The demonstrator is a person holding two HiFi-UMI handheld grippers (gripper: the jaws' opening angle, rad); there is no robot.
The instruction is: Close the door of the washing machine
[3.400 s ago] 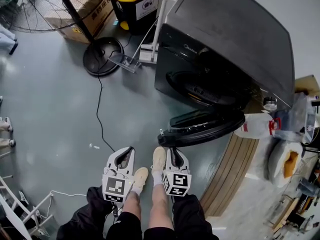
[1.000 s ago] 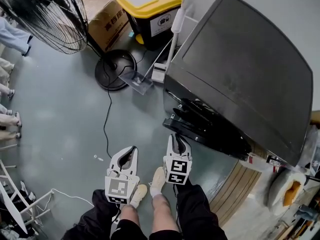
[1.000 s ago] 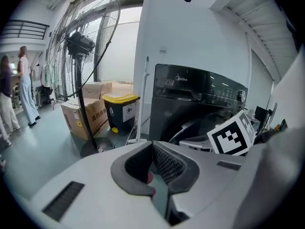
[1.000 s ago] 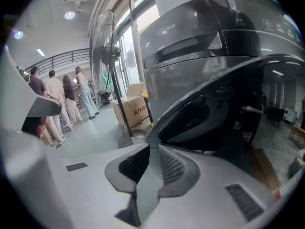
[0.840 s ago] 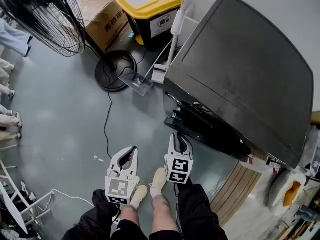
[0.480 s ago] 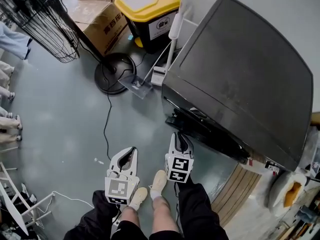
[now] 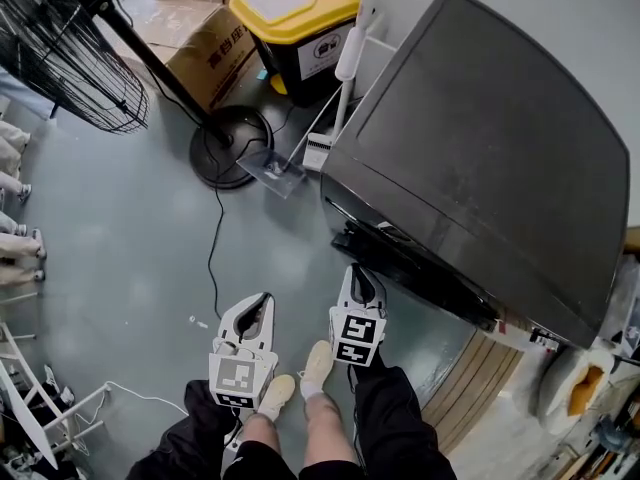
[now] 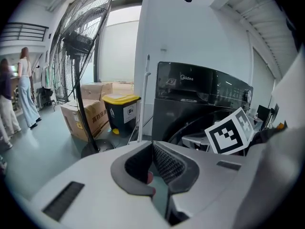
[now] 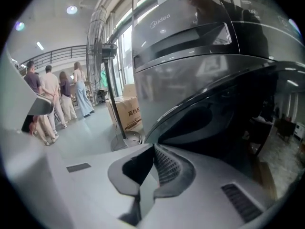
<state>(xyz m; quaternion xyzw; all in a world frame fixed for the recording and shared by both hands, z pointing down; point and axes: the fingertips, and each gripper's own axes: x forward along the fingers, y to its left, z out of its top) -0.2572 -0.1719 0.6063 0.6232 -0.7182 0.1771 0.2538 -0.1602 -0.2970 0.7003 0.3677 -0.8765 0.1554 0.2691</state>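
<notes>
Our right tool [image 7: 357, 274], jaws pressed together on nothing, points at the dark round door [image 7: 395, 253] of the black front-loading washing machine [image 7: 480, 138], just short of the door's lower edge. The door lies nearly flat against the machine's front. Our left tool [image 7: 258, 304], likewise pressed together and empty, hangs beside the right one over the grey floor [image 7: 120, 228].

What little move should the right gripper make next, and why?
Probably nudge the shut right gripper forward against the door. The door looks not quite flush with the front of the washing machine, and the gripper's tip sits close by its edge, holding nothing.
</notes>
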